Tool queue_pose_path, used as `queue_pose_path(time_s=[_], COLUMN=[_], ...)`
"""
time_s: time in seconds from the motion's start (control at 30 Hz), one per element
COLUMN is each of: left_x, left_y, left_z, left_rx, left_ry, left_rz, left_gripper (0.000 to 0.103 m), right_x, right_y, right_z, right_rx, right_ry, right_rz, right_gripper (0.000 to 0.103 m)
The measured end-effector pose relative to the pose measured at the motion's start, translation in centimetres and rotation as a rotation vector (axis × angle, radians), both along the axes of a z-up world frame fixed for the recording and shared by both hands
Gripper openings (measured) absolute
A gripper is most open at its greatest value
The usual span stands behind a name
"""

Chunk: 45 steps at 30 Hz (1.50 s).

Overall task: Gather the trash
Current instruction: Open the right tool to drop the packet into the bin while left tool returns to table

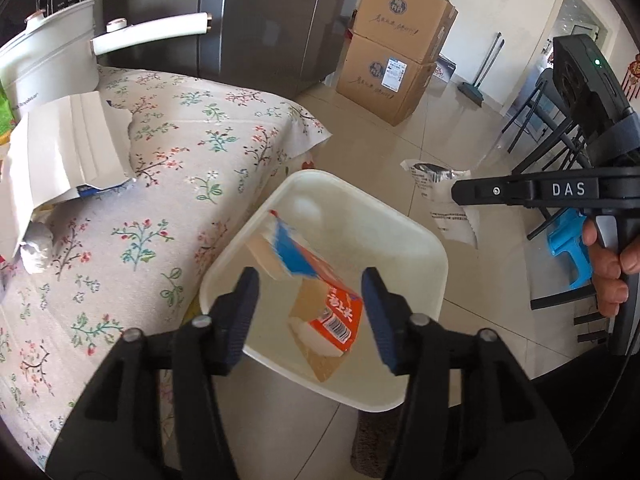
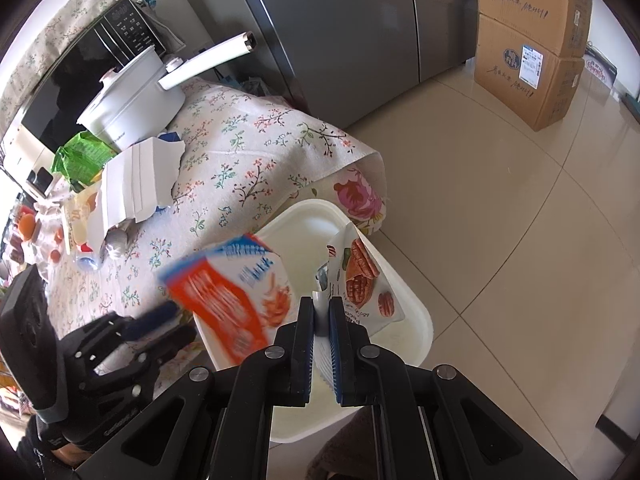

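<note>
A white bin (image 1: 416, 248) stands on the floor beside the floral-cloth table (image 1: 168, 184). An orange and blue carton (image 1: 320, 292) is falling into it, blurred in the right wrist view (image 2: 224, 292). My left gripper (image 1: 310, 316) is open and empty just above the bin; it also shows in the right wrist view (image 2: 148, 320). My right gripper (image 2: 320, 320) is shut on a white nut snack bag (image 2: 360, 280) and holds it over the bin (image 2: 416, 320). The bag also shows in the left wrist view (image 1: 440, 196).
On the table lie a torn white paper box (image 1: 68, 148), a crumpled tissue (image 1: 36, 248), a green packet (image 2: 84, 156) and a white pot (image 2: 132, 108). Stacked cardboard boxes (image 1: 400, 52) and black chairs (image 1: 552, 140) stand on the tiled floor.
</note>
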<state>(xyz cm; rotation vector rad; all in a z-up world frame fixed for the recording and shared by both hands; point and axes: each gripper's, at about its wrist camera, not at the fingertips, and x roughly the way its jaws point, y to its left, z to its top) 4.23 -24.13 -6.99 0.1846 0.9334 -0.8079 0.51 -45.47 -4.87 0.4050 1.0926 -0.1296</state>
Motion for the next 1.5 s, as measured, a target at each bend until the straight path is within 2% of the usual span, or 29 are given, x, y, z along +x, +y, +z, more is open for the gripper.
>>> queue_pose_path(time_s=[0.17, 0.53, 0.77, 0.8, 0.87, 0.9, 0.93, 1.4, 1.5], left_x=[0.0, 1.2, 1.9, 2.1, 2.4, 2.5, 2.7, 5.7, 7.1], left_y=[2.2, 8.8, 12.7, 13.1, 14.0, 14.4, 14.8, 19.3, 20.7], left_z=[0.8, 1.8, 2.5, 2.5, 2.8, 2.9, 3.0, 4.4, 4.5], left_rx=[0.048, 0.094, 0.095, 0.093, 0.088, 0.085, 0.082, 0.104, 0.091], left_ry=[-0.039, -0.011, -0.005, -0.001, 0.002, 0.002, 0.003, -0.028, -0.007], left_rz=[0.024, 0.171, 0.267, 0.279, 0.303, 0.314, 0.323, 0.427, 0.465], left_gripper=[0.077, 0.082, 0.082, 0.082, 0.082, 0.082, 0.082, 0.082, 0.082], right_x=[0.6, 1.9, 2.3, 2.4, 2.6, 2.7, 2.7, 4.8, 5.5], right_y=[0.8, 3.0, 3.5, 3.6, 3.8, 3.9, 4.1, 7.3, 8.0], right_z=[-0.3, -1.3, -1.2, -1.1, -0.8, -0.6, -0.3, 1.2, 1.5], right_rx=[0.008, -0.019, -0.022, -0.017, -0.008, -0.011, -0.015, -0.058, -0.062], right_ry=[0.015, 0.066, 0.075, 0.07, 0.058, 0.054, 0.046, 0.01, 0.003], right_rz=[0.013, 0.063, 0.06, 0.058, 0.054, 0.049, 0.044, 0.097, 0.104], right_gripper=[0.008, 0.01, 0.02, 0.024, 0.041, 0.056, 0.064, 0.066, 0.066])
